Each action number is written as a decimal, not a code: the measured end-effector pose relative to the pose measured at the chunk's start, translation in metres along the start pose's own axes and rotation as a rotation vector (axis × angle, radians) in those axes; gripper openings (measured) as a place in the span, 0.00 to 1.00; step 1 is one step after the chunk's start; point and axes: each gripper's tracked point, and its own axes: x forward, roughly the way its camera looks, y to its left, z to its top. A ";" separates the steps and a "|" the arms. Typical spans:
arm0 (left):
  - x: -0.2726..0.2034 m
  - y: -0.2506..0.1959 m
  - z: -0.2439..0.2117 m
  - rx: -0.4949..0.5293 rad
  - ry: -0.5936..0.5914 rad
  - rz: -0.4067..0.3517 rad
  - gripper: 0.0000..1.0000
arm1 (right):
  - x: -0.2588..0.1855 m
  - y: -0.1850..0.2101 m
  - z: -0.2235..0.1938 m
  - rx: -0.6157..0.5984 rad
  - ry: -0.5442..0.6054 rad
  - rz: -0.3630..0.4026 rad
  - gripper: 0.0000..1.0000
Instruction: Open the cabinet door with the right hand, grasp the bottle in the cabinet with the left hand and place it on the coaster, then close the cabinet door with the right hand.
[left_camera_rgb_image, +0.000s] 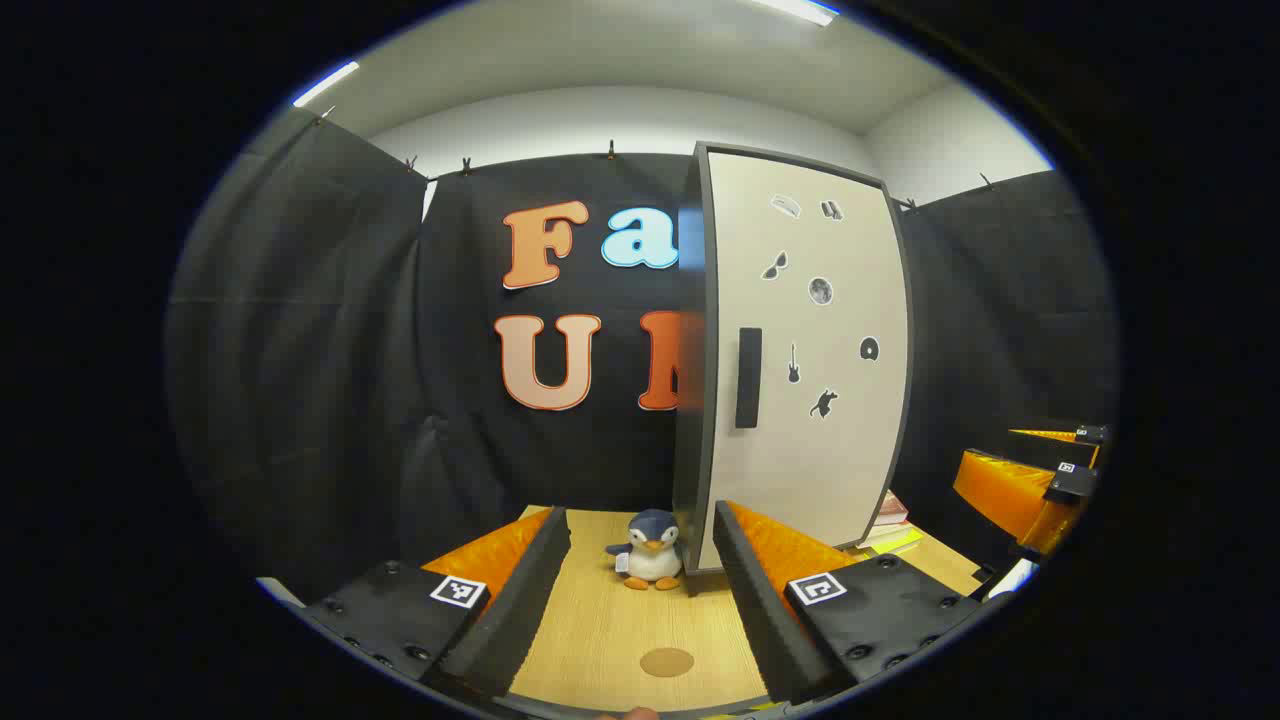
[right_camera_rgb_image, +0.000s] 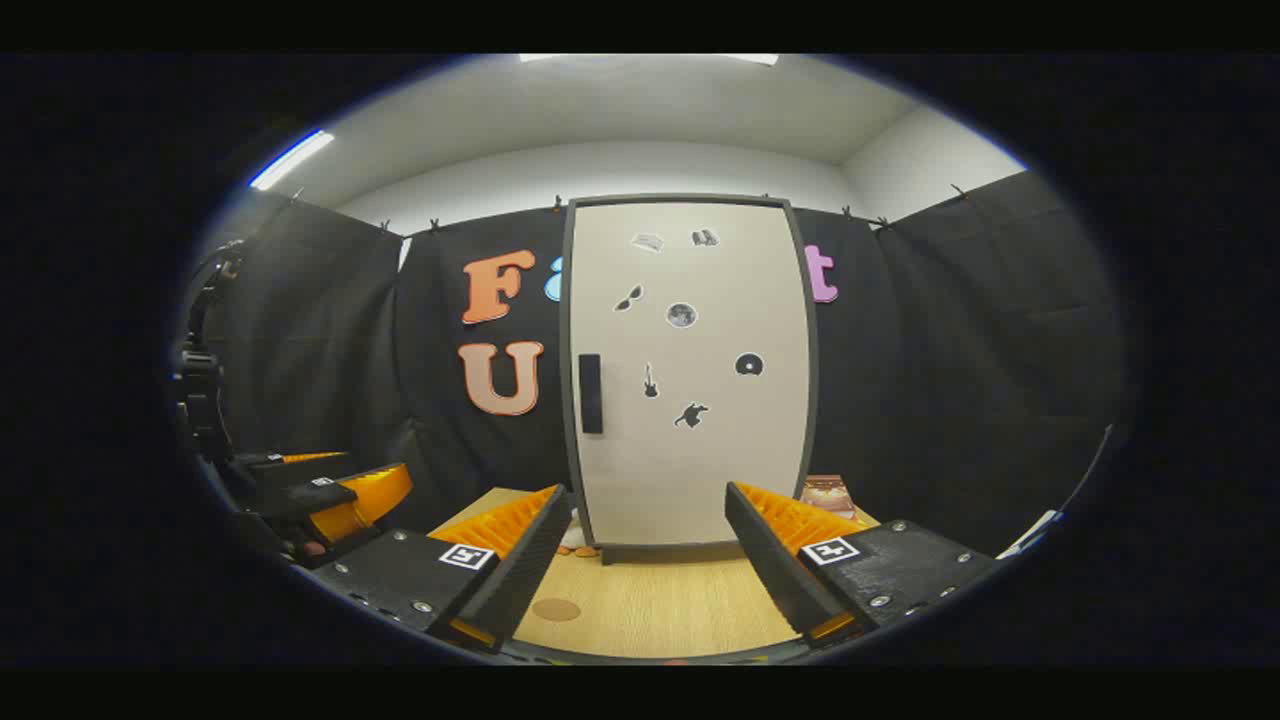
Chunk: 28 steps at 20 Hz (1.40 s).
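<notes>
Closest to you, on the bare tabletop (left_camera_rgb_image: 600, 630), the coaster (left_camera_rgb_image: 666, 661) lies between the spread fingers of your left gripper (left_camera_rgb_image: 640, 610), which holds nothing. Your right gripper (right_camera_rgb_image: 648, 580) is spread wide too, empty, level and aimed at the cabinet door (right_camera_rgb_image: 700, 440); from it the other gripper shows low at the left edge. A little farther on, a toy penguin (left_camera_rgb_image: 650, 562) stands just beside the cabinet's front corner, and books (right_camera_rgb_image: 826, 494) lie by its other side. The door looks shut, its dark handle (right_camera_rgb_image: 590, 393) near the left edge, so the bottle is hidden behind it and you cannot tell where it stands. Your risks, as I judge them: miss the slim handle and your fingers slide off, or pull hard and the cabinet shifts, or the penguin gets knocked over.
</notes>
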 end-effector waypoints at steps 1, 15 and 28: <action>0.001 0.000 0.002 -0.003 -0.001 0.002 0.92 | 0.000 -0.001 0.001 0.001 -0.002 0.001 0.96; 0.001 0.001 0.011 0.003 -0.032 0.023 0.94 | 0.001 -0.006 0.008 0.027 -0.027 0.032 0.96; 0.022 -0.002 0.006 0.007 -0.034 -0.002 0.94 | 0.006 -0.017 0.003 0.037 -0.026 -0.003 1.00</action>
